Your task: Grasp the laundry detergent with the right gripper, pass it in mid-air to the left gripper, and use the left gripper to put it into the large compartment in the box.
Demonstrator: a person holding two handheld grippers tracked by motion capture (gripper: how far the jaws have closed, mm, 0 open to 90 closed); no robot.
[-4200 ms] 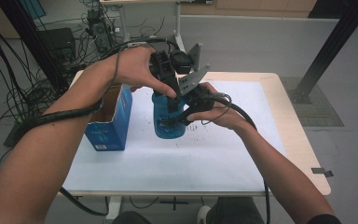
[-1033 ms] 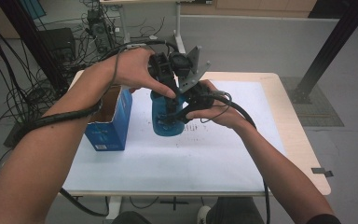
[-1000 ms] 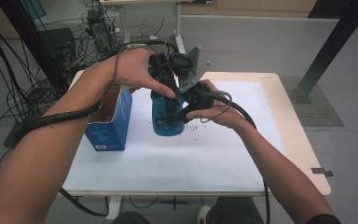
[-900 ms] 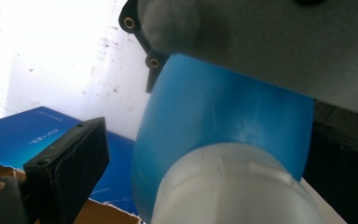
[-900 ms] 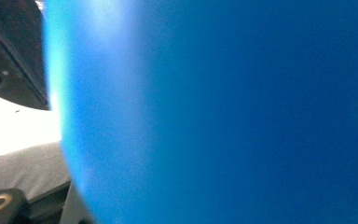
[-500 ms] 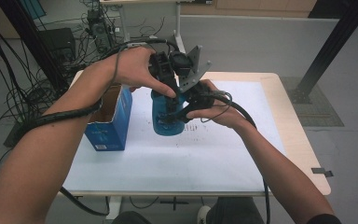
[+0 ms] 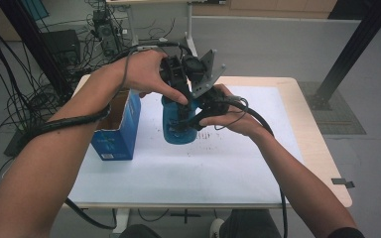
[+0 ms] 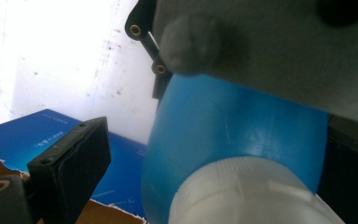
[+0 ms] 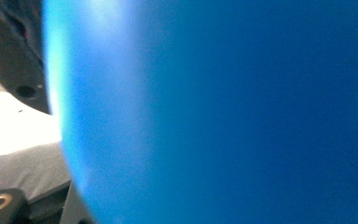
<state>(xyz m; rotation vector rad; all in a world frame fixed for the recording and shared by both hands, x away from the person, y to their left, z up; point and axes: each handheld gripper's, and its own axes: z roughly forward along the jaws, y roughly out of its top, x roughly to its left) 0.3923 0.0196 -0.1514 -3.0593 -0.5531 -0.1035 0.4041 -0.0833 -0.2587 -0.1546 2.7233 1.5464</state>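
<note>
Blue bottle with a white cap stands upright at the middle of the high view, on the white sheet that covers the bench, just right of the one open blue carton. Both claws meet on it: the right claw comes in from the right and pinches the bottle's body, its jaws drawn in as tight as they go on that blue wall, which crowds the right gripper view. The left claw sits over the top from the upper left; in the left gripper view one black jaw pad stands off the cap at lower left with a gap between them, so that claw reads as spread, not yet pressing. Against the pictures from up to four seconds back, nothing has shifted: bottle, carton and both hands lie where they lay. That stillness suggests a settled hold on the body while the cap grip is lined up, so the opening step looks not yet begun. By count: one bottle, one cap, one carton, one sheet, two claws, two forearms.
</note>
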